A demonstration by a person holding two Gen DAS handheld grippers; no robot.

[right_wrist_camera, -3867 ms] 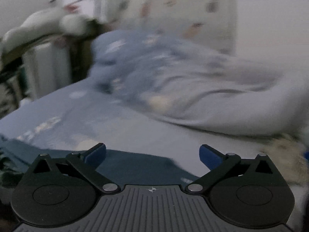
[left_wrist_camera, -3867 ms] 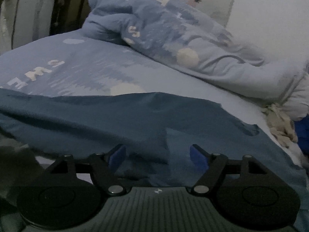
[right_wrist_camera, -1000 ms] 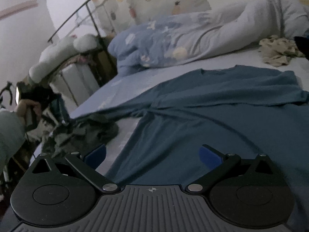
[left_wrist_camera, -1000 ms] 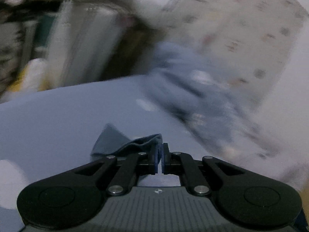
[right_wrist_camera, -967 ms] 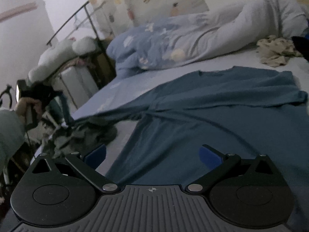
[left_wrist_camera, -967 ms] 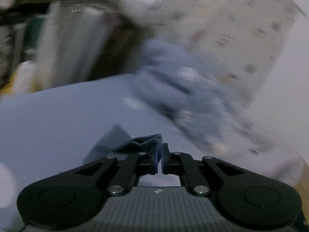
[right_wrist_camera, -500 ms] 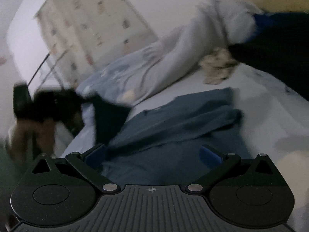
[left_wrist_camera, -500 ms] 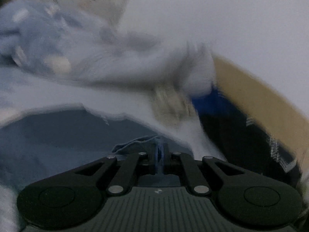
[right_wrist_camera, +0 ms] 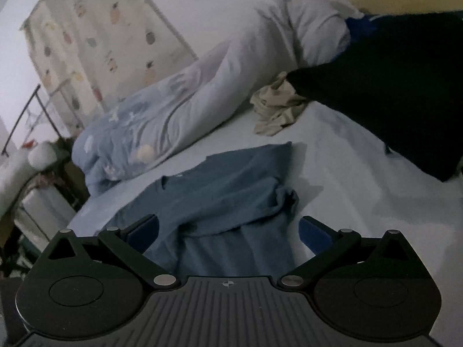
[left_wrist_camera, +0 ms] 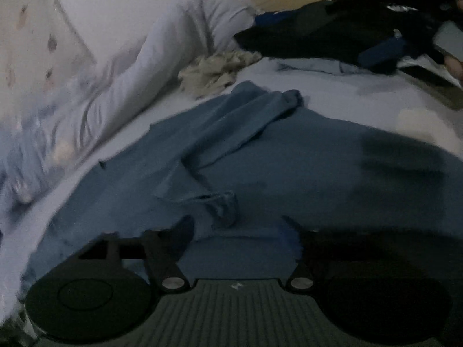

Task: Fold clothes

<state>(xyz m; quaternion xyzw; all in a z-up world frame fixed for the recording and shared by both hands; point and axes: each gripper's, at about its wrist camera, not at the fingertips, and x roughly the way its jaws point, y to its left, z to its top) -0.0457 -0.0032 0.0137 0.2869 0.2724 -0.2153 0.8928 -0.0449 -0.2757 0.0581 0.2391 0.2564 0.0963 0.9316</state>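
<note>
A blue long-sleeved shirt (left_wrist_camera: 303, 156) lies on the pale bedsheet (left_wrist_camera: 332, 84). One sleeve (left_wrist_camera: 225, 133) is folded across its body, its cuff (left_wrist_camera: 224, 208) lying crumpled just ahead of my left gripper (left_wrist_camera: 235, 228), which is open and holds nothing. In the right wrist view the same shirt (right_wrist_camera: 220, 196) lies below and ahead of my right gripper (right_wrist_camera: 228, 231), open and empty, with the folded sleeve (right_wrist_camera: 246, 211) between its fingers' line of sight. The other sleeve end (left_wrist_camera: 289, 98) bunches at the shirt's far side.
A rolled light blue duvet (right_wrist_camera: 202, 101) runs along the wall. A beige crumpled cloth (right_wrist_camera: 277, 110) lies near a large dark garment (right_wrist_camera: 390, 92) at the right. A metal rack with white items (right_wrist_camera: 31, 156) stands beyond the bed's left edge.
My left gripper carried the sleeve cuff across the shirt, then opened and let it drop on the shirt's body. The right gripper stayed open and swung to face the bed.
</note>
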